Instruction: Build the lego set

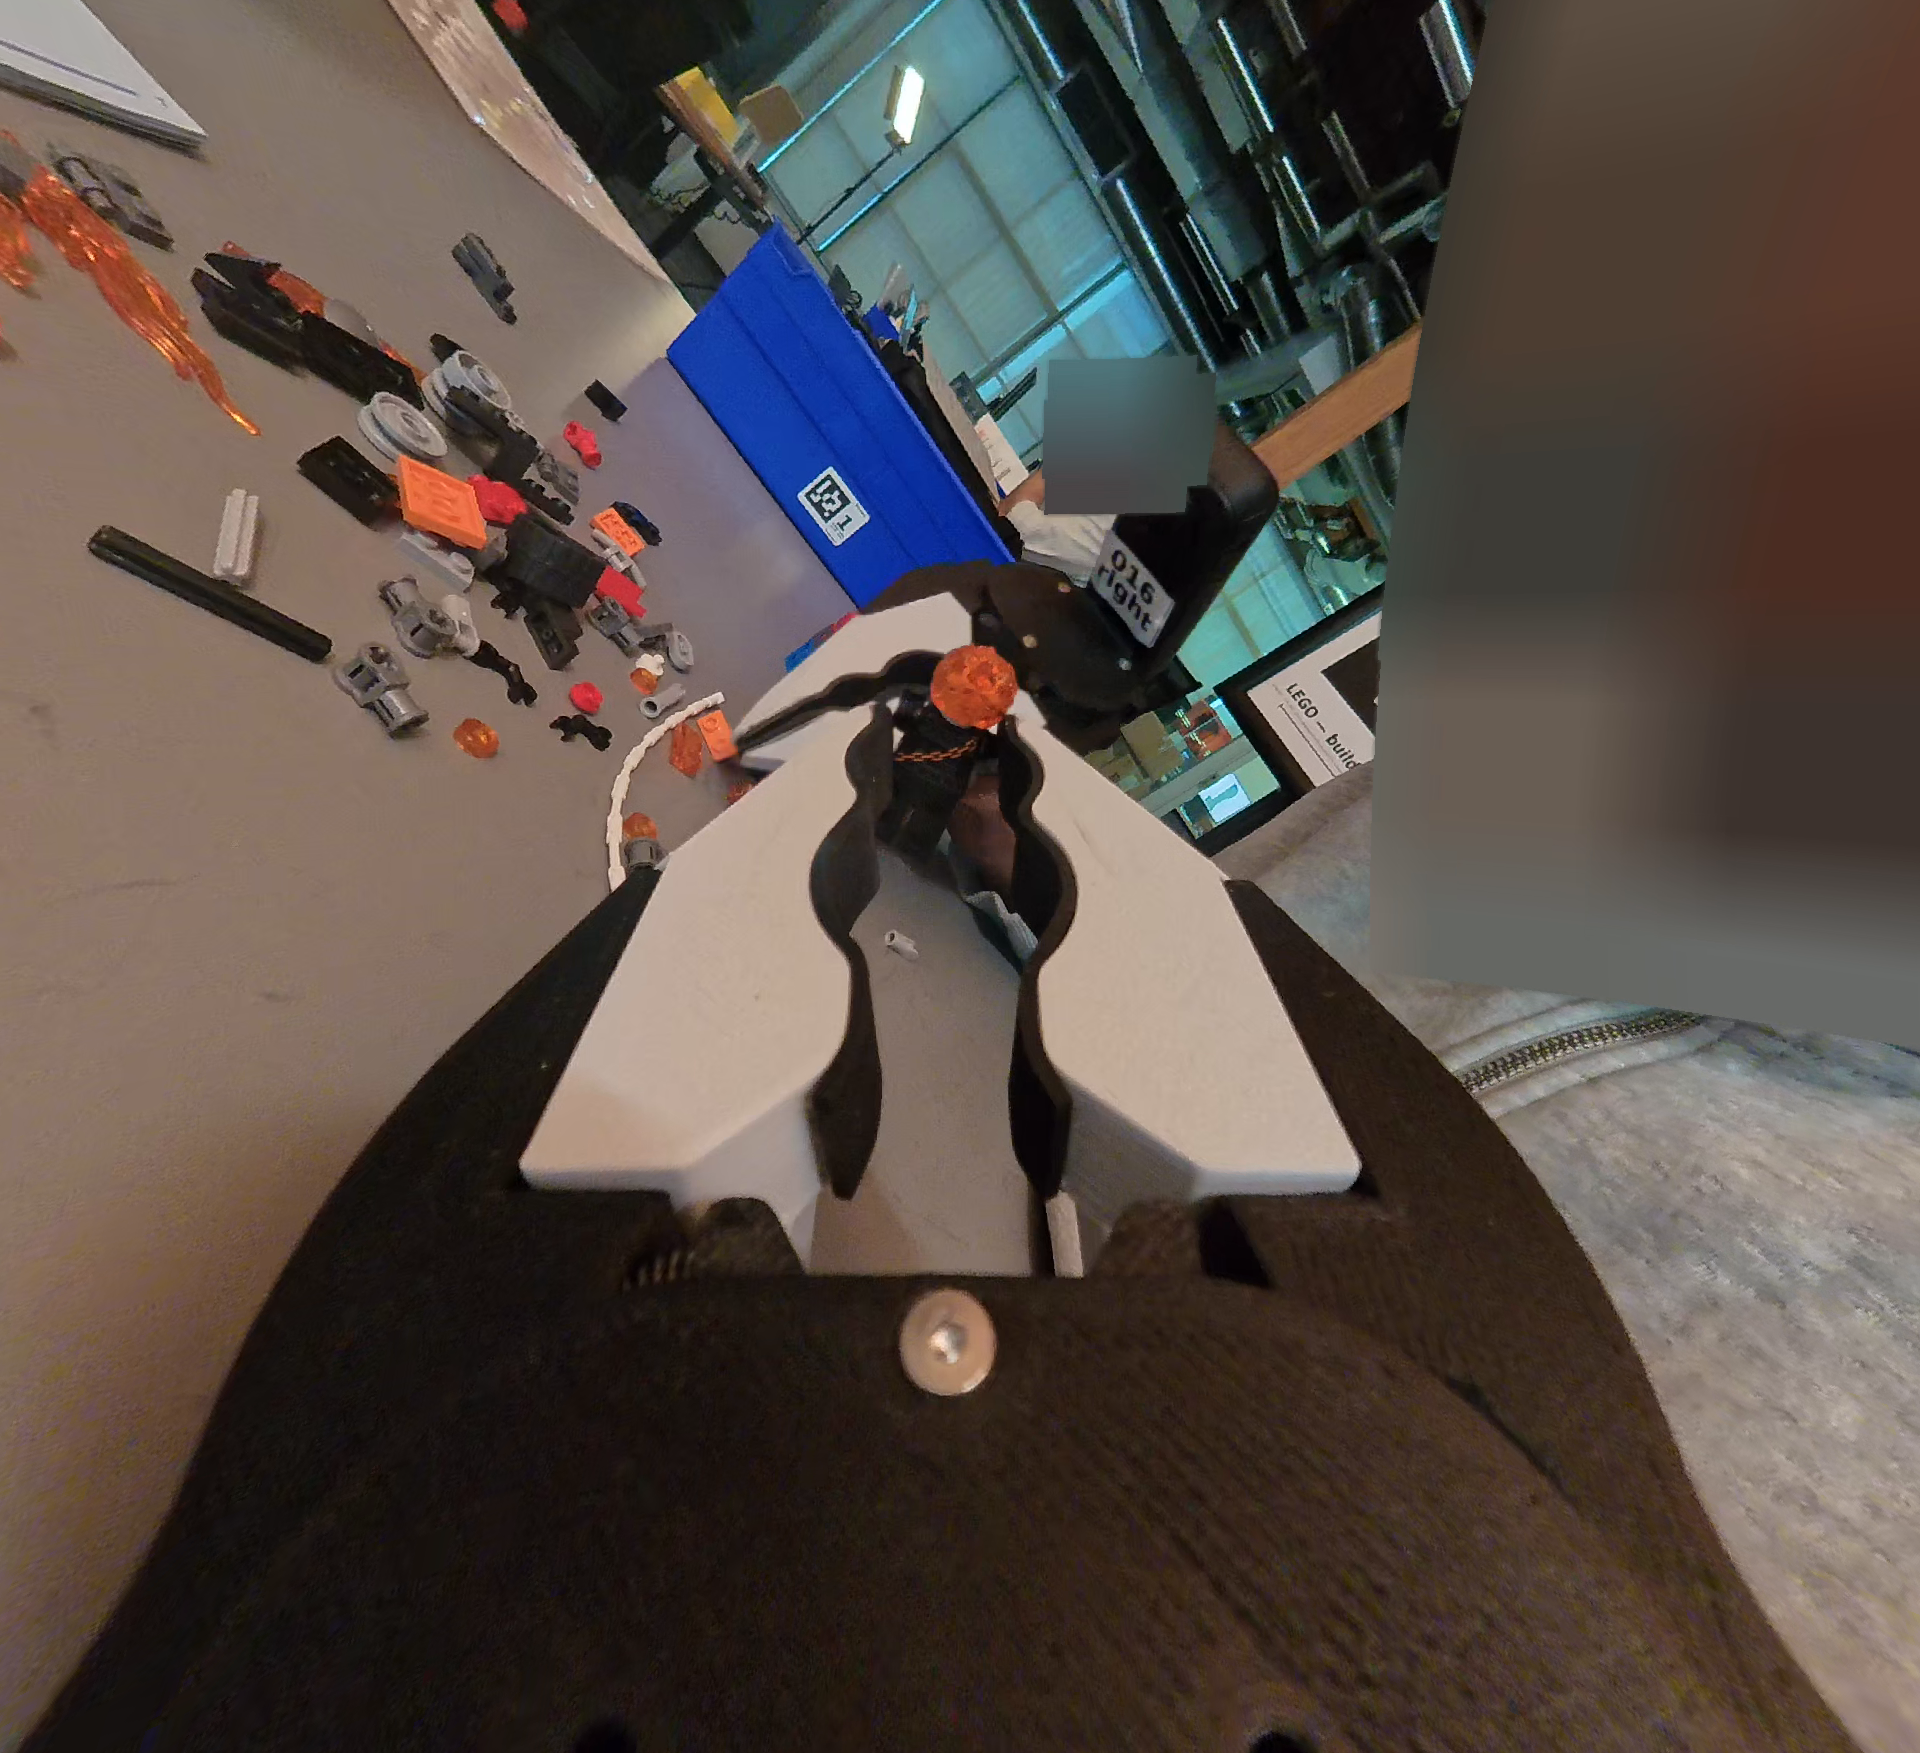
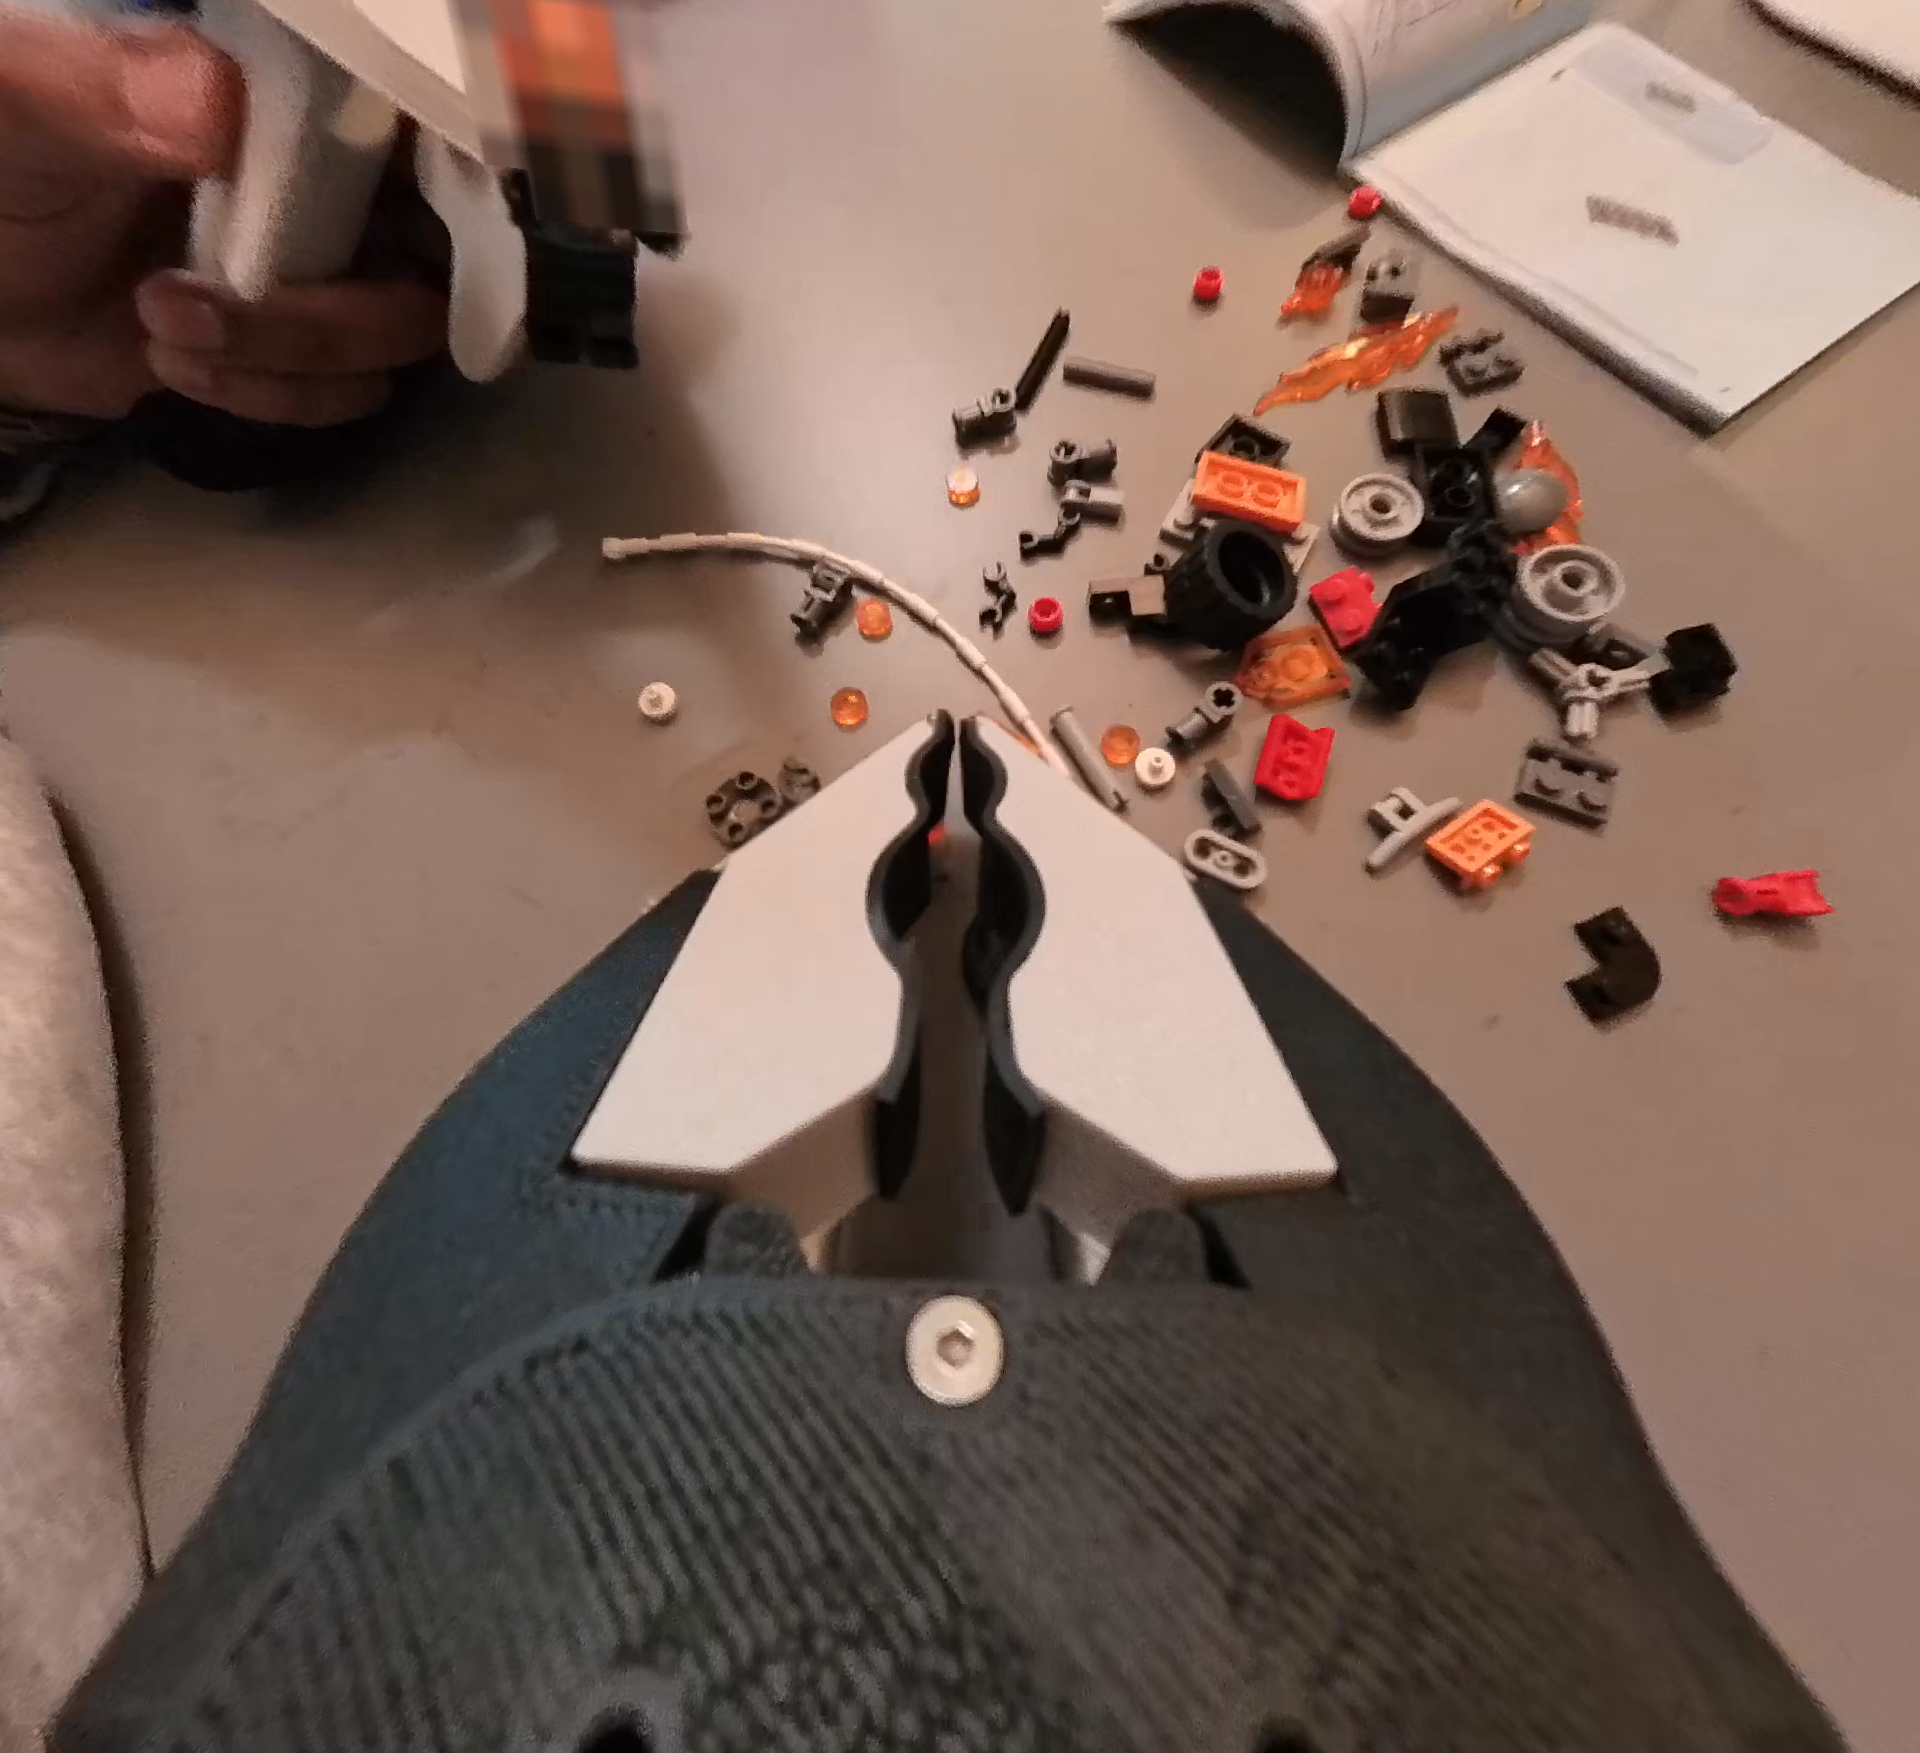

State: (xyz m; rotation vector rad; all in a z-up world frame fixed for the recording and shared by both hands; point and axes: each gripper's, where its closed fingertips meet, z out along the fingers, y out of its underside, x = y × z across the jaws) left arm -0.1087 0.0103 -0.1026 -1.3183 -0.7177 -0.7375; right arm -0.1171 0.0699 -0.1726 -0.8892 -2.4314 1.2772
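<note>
Left wrist view has the small black lego figure with a translucent orange head (image 1: 940,747) at frame centre, clamped between the tips of my left gripper (image 1: 940,768), lifted off the grey table (image 1: 312,872). Beyond it, slightly right, sits my right gripper (image 1: 1081,633), black-bodied. The pile of loose black, grey, red and orange lego pieces (image 1: 499,508) spreads over the left of the frame, with a white segmented flexible strand (image 1: 649,758) curving just left of my fingers. A blue bin (image 1: 821,415) stands at upper centre.

In the right wrist view my right gripper's (image 2: 957,737) fingers are together at the tips; a speck of red shows between them, but whether they grip it I cannot tell. An open instruction booklet (image 2: 1621,217) lies at upper right.
</note>
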